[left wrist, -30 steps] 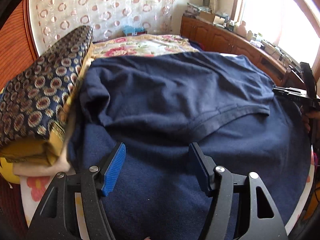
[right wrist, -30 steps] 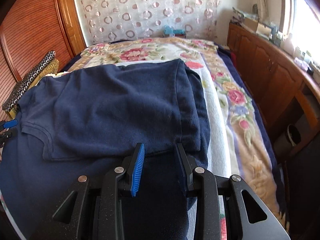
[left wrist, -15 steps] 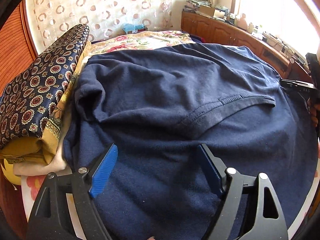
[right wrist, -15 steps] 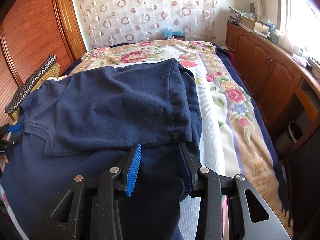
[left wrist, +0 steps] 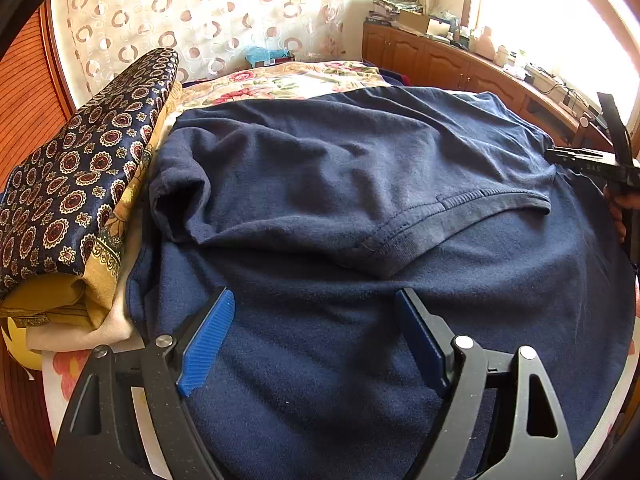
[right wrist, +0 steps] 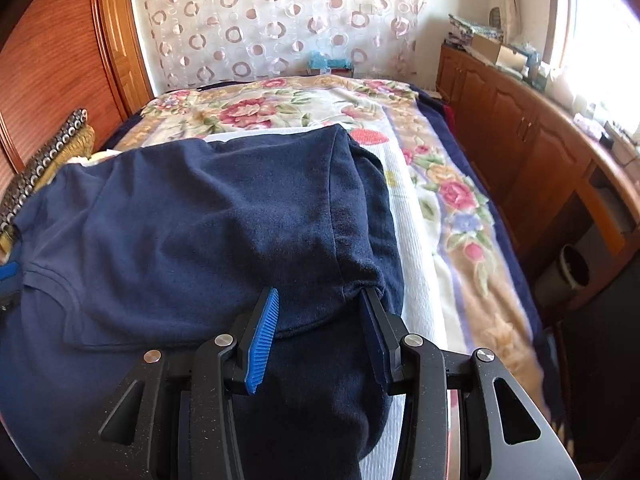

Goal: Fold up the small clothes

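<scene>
Only one marking shows: faint pale lettering on the black body of the right hand-held gripper (left wrist: 592, 166) at the edge of the left wrist view, too small and blurred to read surely. No other text, label or number is legible.

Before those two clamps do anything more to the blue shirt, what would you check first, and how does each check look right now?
1. Left gripper jaws open and holding nothing: ok.
2. Right gripper jaws open, astride the folded hem: ok.
3. Shirt lying folded over on the bed: ok.
4. Fold smooth: not ok, the sleeve is bunched.
5. Left side free: not ok, the patterned pillow presses against the shirt.
6. Lower layers flat: cannot tell, hidden.
</scene>
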Motion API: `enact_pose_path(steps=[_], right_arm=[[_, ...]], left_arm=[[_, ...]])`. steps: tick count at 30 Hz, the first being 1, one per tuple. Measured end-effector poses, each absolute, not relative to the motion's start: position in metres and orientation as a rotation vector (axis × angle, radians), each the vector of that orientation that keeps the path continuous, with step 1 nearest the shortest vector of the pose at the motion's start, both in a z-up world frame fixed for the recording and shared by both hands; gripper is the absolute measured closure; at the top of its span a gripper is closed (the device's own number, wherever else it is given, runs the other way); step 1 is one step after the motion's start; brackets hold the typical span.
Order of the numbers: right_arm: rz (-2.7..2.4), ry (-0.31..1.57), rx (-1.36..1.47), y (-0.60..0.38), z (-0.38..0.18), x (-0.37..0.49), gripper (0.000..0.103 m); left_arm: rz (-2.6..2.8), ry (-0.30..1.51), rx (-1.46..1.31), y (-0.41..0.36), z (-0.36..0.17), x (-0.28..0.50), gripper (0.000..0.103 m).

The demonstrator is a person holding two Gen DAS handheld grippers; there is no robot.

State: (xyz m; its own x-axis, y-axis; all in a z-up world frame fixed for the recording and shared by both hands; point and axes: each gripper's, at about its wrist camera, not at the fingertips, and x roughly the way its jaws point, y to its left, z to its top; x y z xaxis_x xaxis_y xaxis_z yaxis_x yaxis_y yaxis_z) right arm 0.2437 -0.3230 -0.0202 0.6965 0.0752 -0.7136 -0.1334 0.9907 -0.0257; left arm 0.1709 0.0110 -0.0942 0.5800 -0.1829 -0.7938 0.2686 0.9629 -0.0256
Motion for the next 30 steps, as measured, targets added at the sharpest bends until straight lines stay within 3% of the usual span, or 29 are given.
enact_pose_path(steps=[4, 11, 18, 21, 24, 25, 26, 30], right_arm=[[0.11, 0.781, -0.09, -0.321, -0.023, 0.239, 0.059], [0.109, 0.782, -0.095, -0.321, -0.023, 0.237, 0.059], [0.11, 0.781, -0.097, -0.323, -0.021, 0.237, 0.059], [0.109, 0.78, -0.1, -0.323, -0.021, 0.237, 0.059], [0.134, 0.778, -0.096, -0.323, -0.02, 0.236, 0.072], [0.147, 0.776, -0.092, -0.323, -0.019, 0.236, 0.088], [0.157, 0.777, -0.091, -0.323, -0.019, 0.236, 0.092], [0.187, 0.766, -0.11, -0.318, -0.017, 0.235, 0.096]], left_arm=[[-0.265, 0.904, 0.046, 0.021, -0.087, 0.17, 0.021], [-0.24, 0.89, -0.117, 0.036, -0.079, 0.184, 0.043], [-0.235, 0.922, -0.163, 0.027, -0.084, 0.2, 0.047], [-0.216, 0.919, -0.164, 0.025, -0.084, 0.208, 0.06], [-0.205, 0.924, -0.175, 0.03, -0.085, 0.217, 0.077], [-0.203, 0.924, -0.176, 0.031, -0.086, 0.219, 0.085], [-0.2, 0.923, -0.17, 0.032, -0.086, 0.22, 0.095], [-0.203, 0.88, -0.115, 0.03, -0.077, 0.212, 0.1]])
